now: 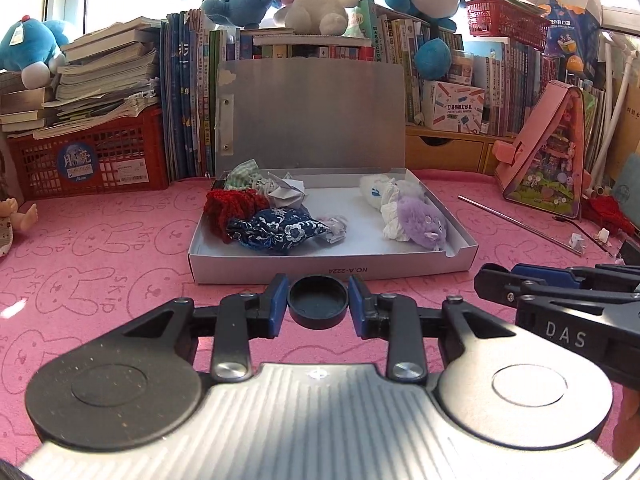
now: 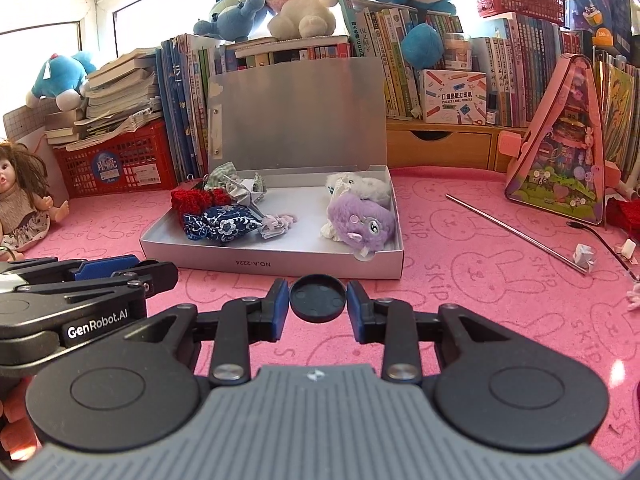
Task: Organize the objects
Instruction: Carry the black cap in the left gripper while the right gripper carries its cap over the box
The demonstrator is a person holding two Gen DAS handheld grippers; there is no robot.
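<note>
Pink tabletop [image 1: 100,240] carries an open box [image 1: 332,266] of small toys. Each hand-held gripper, left [image 1: 318,306] and right [image 2: 317,300], is narrowed around a black cap [image 1: 317,300] [image 2: 317,298]. The round cap could slip out if the pinch loosens before reaching the box.

One open grey cardboard box [image 2: 256,254] sits mid-frame, holding one red knitted piece [image 2: 196,200], one blue-and-white floral cloth pouch [image 2: 224,224] and one purple furry plush [image 2: 362,222]. Each view shows one black round cap [image 1: 317,301]. One thin metal rod [image 2: 516,232] lies at right.
</note>
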